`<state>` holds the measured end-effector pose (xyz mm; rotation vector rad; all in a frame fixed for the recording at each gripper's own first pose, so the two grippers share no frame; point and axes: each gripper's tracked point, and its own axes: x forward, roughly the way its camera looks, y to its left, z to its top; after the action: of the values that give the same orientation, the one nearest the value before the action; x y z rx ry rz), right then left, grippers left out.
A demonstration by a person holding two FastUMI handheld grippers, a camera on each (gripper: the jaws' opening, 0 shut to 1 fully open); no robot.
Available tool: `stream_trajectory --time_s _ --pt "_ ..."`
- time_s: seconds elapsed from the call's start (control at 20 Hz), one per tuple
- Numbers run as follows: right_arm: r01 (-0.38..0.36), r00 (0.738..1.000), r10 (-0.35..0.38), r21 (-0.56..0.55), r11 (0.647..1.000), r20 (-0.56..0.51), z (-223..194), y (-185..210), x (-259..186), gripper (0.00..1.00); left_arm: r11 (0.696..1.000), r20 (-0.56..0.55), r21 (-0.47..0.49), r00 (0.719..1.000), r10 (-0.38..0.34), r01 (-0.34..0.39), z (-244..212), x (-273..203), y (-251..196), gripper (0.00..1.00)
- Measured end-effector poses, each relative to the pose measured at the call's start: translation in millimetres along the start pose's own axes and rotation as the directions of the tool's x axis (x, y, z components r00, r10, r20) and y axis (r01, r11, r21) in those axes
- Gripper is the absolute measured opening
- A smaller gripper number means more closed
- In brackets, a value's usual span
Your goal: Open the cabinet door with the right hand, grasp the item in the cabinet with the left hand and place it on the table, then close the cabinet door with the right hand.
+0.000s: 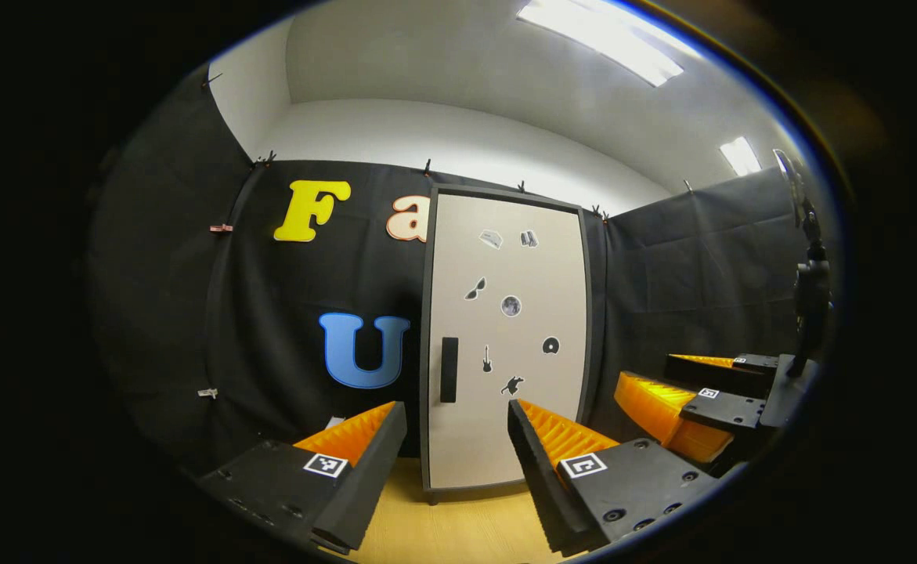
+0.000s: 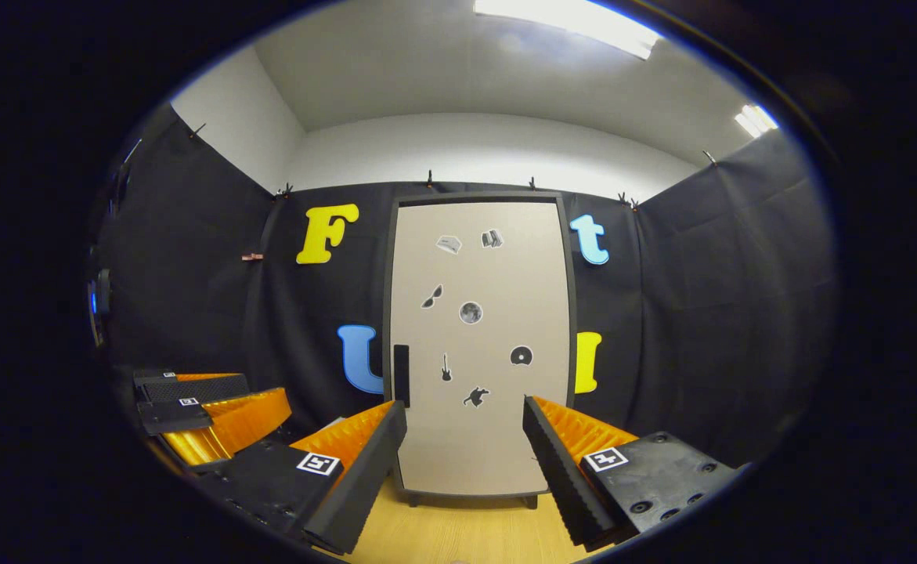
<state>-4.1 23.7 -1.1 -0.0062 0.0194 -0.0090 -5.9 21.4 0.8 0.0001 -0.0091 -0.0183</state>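
While the cabinet (image 2: 478,345) stands shut at the back of the wooden table (image 2: 458,533), nothing of the task looks done: opening the door, lifting out the item, setting it down and closing up again are all left, as I judge it. It is a tall pale-fronted box with a dark frame, its door (image 1: 505,337) flush and dotted with small dark stickers. Whatever it holds is hidden behind that door, so I cannot say what the item is or where inside it sits. The dark handle (image 2: 401,374) runs upright along the door's left edge, low down.

The right gripper (image 2: 464,446) faces the door, fingers spread wide and holding nothing, well short of the handle. The left gripper (image 1: 456,446) hangs alongside, also spread wide and empty, pointing at the lower door.
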Motion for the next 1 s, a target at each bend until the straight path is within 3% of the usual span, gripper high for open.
stream_trajectory --time_s 1.0 --pt "0.033 0.999 -0.033 -0.028 0.999 -0.025 -11.8 20.4 23.5 0.97 1.000 -0.007 0.019 1.000 -0.007 0.007 -3.3 -6.0 29.5 0.83"
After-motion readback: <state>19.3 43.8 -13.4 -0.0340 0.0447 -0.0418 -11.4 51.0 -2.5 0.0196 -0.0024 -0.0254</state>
